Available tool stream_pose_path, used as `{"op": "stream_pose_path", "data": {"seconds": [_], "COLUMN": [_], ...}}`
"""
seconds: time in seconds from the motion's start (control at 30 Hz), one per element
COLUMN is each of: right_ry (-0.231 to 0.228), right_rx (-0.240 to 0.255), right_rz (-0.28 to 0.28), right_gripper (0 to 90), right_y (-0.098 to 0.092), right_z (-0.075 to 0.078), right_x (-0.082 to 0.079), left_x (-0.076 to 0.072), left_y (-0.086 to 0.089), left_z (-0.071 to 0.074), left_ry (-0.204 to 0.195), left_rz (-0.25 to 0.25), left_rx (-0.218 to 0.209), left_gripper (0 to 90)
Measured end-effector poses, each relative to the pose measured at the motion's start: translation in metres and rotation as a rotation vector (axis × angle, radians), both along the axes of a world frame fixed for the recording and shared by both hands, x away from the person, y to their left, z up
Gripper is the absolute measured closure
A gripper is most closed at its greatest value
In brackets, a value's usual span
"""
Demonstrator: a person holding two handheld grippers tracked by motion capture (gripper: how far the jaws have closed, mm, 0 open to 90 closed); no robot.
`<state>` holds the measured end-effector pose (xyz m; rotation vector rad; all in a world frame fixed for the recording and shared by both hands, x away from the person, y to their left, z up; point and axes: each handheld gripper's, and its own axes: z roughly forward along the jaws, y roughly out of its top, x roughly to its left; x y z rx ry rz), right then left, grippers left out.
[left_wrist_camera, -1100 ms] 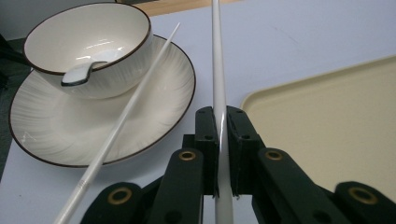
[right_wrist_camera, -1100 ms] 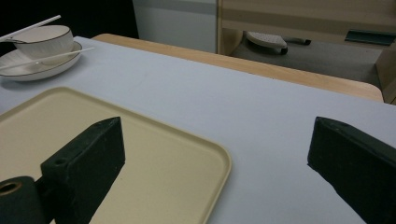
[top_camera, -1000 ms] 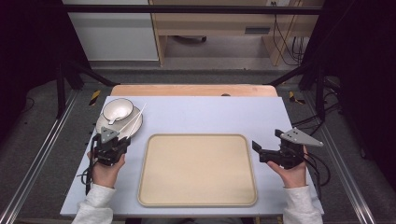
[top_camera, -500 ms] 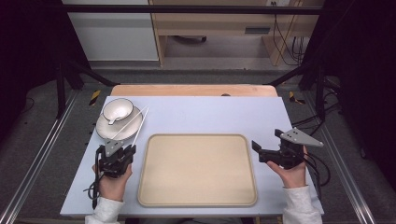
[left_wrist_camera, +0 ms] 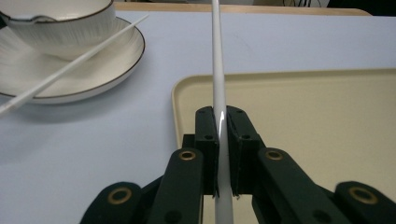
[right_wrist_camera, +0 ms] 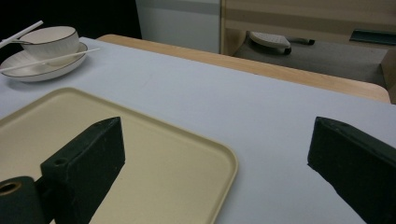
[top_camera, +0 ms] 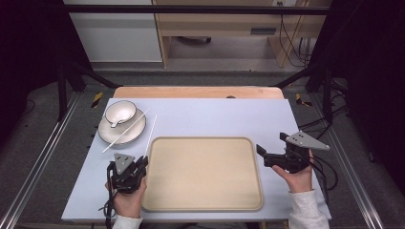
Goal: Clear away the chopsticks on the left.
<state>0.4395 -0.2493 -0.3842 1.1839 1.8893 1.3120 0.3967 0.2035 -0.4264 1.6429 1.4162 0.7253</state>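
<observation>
At about ten o'clock on the table, a white plate (top_camera: 111, 135) is seen with a small bowl (top_camera: 119, 112) standing on it, and one white chopstick (top_camera: 125, 133) is laid slantwise across the plate's rim. Just toward seven o'clock, the left gripper (top_camera: 141, 163) is found by the near-left corner of the beige tray (top_camera: 205, 200), jaws closed tight on a second chopstick (left_wrist_camera: 218, 93); in the left gripper view the white rod is pinched between the two pads and runs straight out toward twelve o'clock, over the tray's left rim.

The step in hand is judged to be the carrying of this chopstick onto the tray. It would be done well if the rod were kept level, swung clear of the tray's raised lip, and lowered until it lies flat on the tray floor before the jaws are parted; a release from height could let it roll or bounce. The grip sits near one end, so the far tip is likely to droop and should be watched.

At about four o'clock, the right gripper (top_camera: 272, 153) is held off the tray's right edge, its jaws wide apart with nothing between them.
</observation>
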Motion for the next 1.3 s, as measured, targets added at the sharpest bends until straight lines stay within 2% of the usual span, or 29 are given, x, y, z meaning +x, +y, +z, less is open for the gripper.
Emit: {"op": "stream_pose_path", "data": {"seconds": [0.17, 0.6, 0.83, 1.3], "right_ry": [0.003, 0.013, 0.019, 0.026], "right_rx": [-0.008, -0.018, -0.021, -0.028], "right_rz": [0.002, 0.006, 0.008, 0.01], "right_gripper": [4.4, 4.4, 4.5, 4.5], "right_y": [0.001, 0.005, 0.006, 0.008], "right_z": [-0.001, -0.004, -0.005, -0.007], "right_x": [0.001, 0.003, 0.003, 0.004], "left_x": [-0.007, -0.011, -0.012, -0.011], "left_y": [-0.002, -0.013, -0.015, -0.022], "left_z": [-0.013, -0.042, -0.049, -0.058], "left_ry": [0.009, 0.051, 0.071, 0.111], "left_rz": [0.016, 0.051, 0.056, 0.059], "left_rx": [-0.029, -0.047, -0.047, -0.017], "left_gripper": [84.0, 84.1, 84.1, 84.0]}}
